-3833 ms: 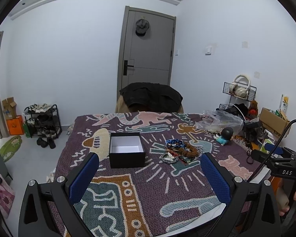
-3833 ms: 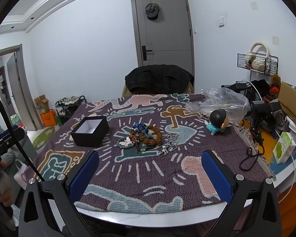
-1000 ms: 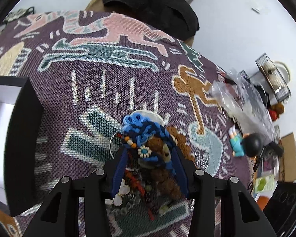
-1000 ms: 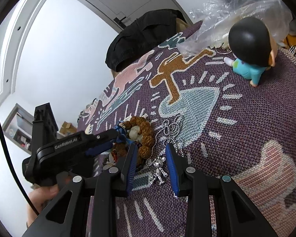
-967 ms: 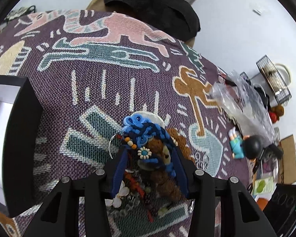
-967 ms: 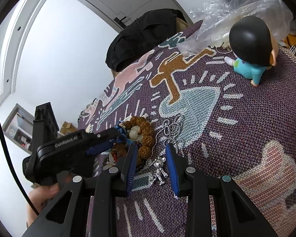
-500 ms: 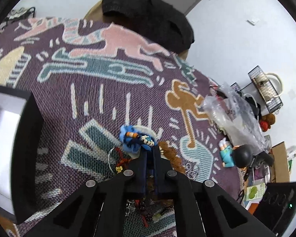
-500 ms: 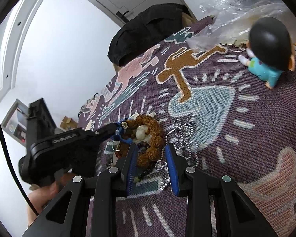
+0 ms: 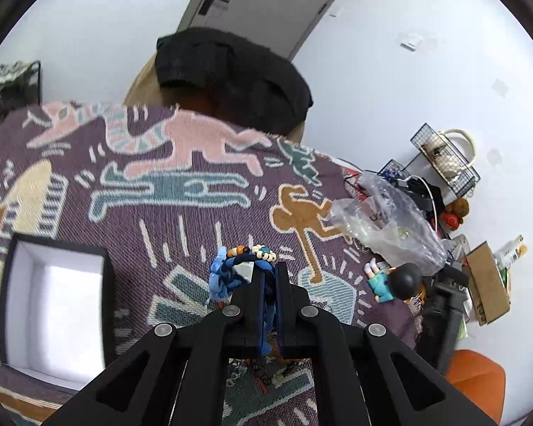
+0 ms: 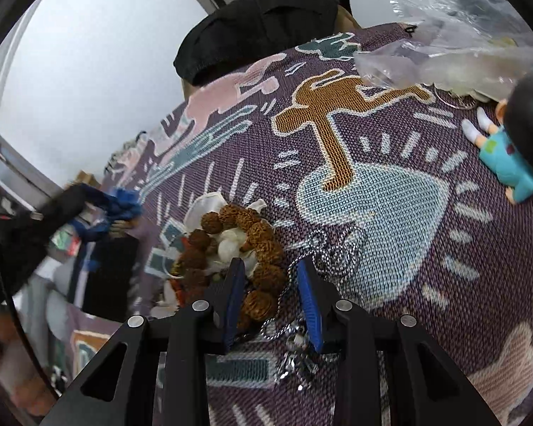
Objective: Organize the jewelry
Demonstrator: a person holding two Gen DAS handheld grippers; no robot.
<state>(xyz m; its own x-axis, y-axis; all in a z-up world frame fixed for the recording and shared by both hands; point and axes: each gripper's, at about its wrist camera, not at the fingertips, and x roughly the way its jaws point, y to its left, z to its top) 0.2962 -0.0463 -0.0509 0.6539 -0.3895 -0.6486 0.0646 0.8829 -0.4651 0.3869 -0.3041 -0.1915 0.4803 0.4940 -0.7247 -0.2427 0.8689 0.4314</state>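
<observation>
Blue braided bracelet (image 9: pixel 231 269) is pinched in my left gripper (image 9: pixel 269 277), whose fingers are pressed together on it, lifted above the patterned cloth (image 9: pixel 181 184). At about nine o'clock from it sits the black box (image 9: pixel 53 305), open and white inside. My right gripper (image 10: pixel 272 284) has its fingers parted, straddling the brown bead bracelet (image 10: pixel 252 248) in the jewelry pile, with the silver chain (image 10: pixel 323 252) just at two o'clock. Near three o'clock lies the doll figure (image 10: pixel 515 142).
</observation>
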